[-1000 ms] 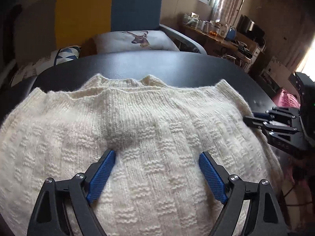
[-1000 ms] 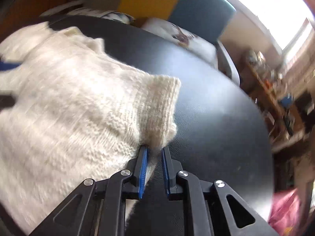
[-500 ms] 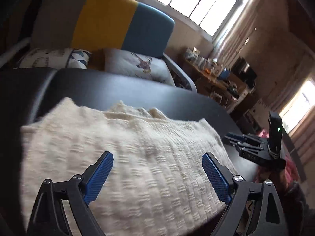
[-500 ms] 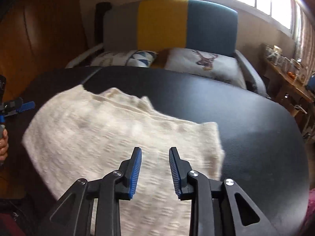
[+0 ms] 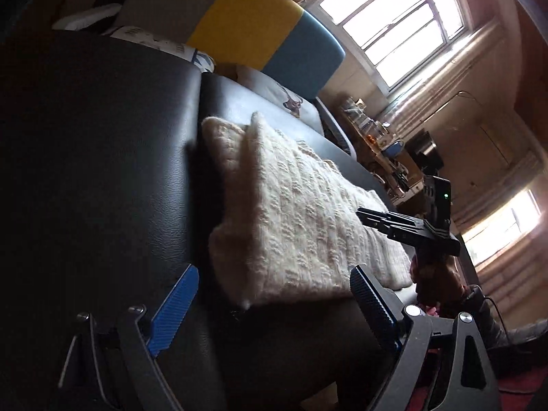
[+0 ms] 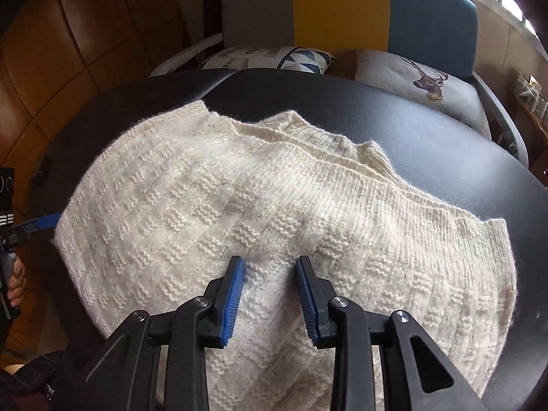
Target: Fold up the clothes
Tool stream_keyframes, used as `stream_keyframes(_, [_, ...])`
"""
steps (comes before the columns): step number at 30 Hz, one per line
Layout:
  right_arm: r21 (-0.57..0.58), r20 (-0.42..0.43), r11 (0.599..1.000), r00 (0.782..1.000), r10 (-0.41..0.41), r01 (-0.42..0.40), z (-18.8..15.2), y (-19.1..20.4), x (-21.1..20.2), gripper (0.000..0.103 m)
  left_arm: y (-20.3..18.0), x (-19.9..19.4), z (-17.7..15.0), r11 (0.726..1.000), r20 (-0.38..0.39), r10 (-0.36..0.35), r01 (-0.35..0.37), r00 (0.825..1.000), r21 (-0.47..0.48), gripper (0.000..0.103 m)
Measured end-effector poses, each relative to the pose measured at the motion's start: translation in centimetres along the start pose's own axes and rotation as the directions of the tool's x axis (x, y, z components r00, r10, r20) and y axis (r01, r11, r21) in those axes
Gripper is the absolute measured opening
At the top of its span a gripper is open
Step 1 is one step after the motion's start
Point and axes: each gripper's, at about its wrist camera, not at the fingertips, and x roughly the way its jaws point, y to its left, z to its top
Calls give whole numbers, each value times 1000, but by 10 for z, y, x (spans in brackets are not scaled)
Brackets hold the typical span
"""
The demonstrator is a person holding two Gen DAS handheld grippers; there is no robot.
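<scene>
Left gripper (image 5: 274, 304) off the left edge of the cream knitted sweater (image 6: 260, 212), blue pads wide apart, holding nothing. Sweater lying folded on the black table (image 6: 428, 130) (several layers visible at the far edge). Right gripper (image 6: 270, 270) low over the sweater's near middle, fingers (image 6: 234, 294) partly apart, gripping nothing. Beyond the table, deer cushion (image 6: 421, 78) on a striped sofa (image 6: 342, 10).

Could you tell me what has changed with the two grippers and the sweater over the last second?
The right gripper let go of the cream sweater's edge, opened and moved over its middle. The left gripper, open throughout, swung off the sweater to its left side, low by the table edge. The sweater stays folded on the black table.
</scene>
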Motion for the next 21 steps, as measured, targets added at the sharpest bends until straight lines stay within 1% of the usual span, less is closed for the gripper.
stream_keyframes(3, [0,14,1000,1000,9,-9,-3,-3,-1,32,0,7,9,999,16,-32,32,999,15,91])
stream_keyframes(7, [0,32,1000,999,22,-22,-7,-8,-3,32,-4,19,18,994,6,-100,99,995,47,90])
stream_keyframes(10, [1,51,999,998,32,-32,-10,-9,-3,33,-9,30,21,987,-28,-146,148,989,64,90])
stream_keyframes(12, [1,63,999,997,40,-41,-12,-10,-4,33,-8,38,22,986,-73,-155,159,985,55,90])
stream_keyframes(13, [-1,70,999,997,43,-43,-12,-10,-4,33,-7,42,21,984,-105,-168,172,980,38,89])
stream_keyframes(14, [-4,76,999,996,46,-46,-13,-11,-4,33,-6,46,20,982,-137,-181,185,974,21,75])
stream_keyframes(15, [-8,79,999,996,49,-48,-13,-11,-4,33,-6,49,20,983,-157,-177,181,972,12,57])
stream_keyframes(16, [-12,79,999,996,50,-49,-13,-11,-5,33,-6,51,19,989,-168,-141,146,976,16,7])
stream_keyframes(17, [-21,68,999,996,50,-48,-12,-11,-5,33,-6,53,18,995,-178,-93,99,980,26,7])
stream_keyframes(18, [-28,56,999,997,48,-47,-11,-11,-6,33,-7,54,15,997,-184,-70,76,980,28,7])
stream_keyframes(20, [-35,25,999,999,41,-40,-9,-12,-8,33,-10,50,9,997,-184,-69,74,981,19,6])
stream_keyframes(21, [-36,26,998,999,43,-42,-10,-12,-8,33,-13,42,7,996,-170,-81,85,982,16,6])
